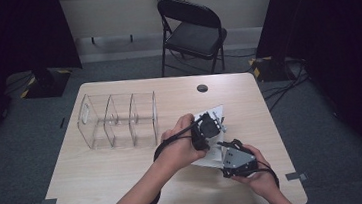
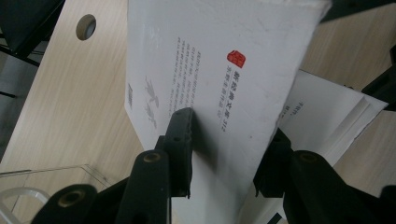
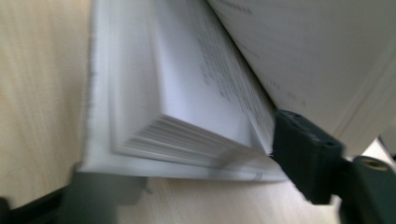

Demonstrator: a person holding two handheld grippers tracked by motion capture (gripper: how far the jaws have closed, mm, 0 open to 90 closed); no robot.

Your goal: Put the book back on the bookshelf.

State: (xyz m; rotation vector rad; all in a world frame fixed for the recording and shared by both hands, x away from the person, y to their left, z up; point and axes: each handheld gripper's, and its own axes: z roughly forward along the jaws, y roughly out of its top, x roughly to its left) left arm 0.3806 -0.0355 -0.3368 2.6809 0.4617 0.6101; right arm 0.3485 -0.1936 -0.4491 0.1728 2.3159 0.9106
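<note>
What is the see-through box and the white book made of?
The see-through box looks like clear, glossy plastic, perhaps acrylic: the table shows through its walls. The white book looks like paper with a smooth matte cover; thin page edges show in the right gripper view.

On the white book cover (image 2: 219,70) between the jaws of my left gripper I see a small red square seal (image 2: 236,59) with a column of Chinese characters under it, and this column seems to end with the number 312. More columns of smaller print stand beside it, too fine to read. The open pages (image 3: 205,88) at my right gripper carry only blurred lines.
</note>
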